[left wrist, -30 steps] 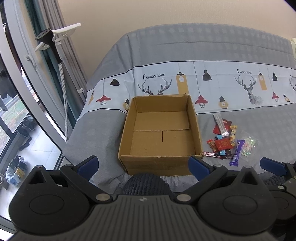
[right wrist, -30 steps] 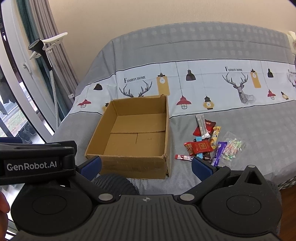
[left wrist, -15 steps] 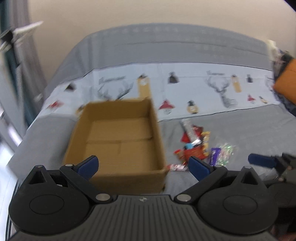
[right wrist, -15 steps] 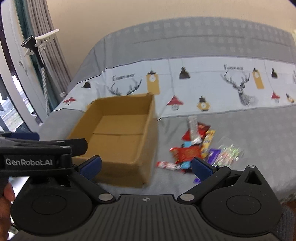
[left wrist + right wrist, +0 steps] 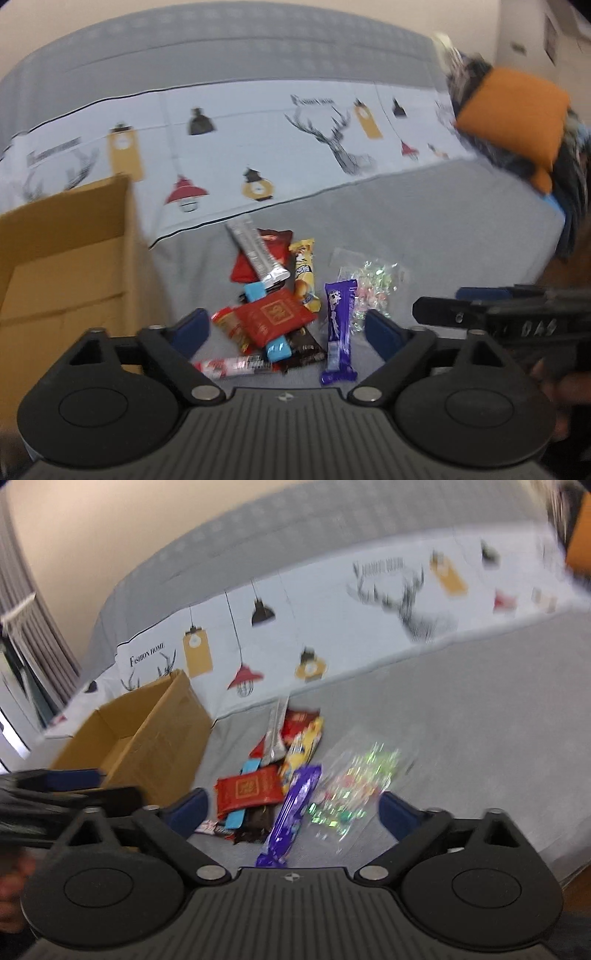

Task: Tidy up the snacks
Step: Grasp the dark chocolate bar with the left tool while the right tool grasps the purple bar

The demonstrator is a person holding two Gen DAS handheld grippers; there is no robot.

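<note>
Both grippers dropped from over the box (image 5: 62, 254) toward the snack pile (image 5: 273, 306) on the bed (image 5: 443, 229). Left gripper (image 5: 286, 332) and right gripper (image 5: 293, 810) are wide but starting to close, nothing held. The pile sits just right of the empty box. Reads as lining up first picks.

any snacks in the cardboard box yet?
No. In the right wrist view the open brown cardboard box shows only bare cardboard inside, and the pile of wrapped snacks lies on the grey bedspread beside it.
</note>
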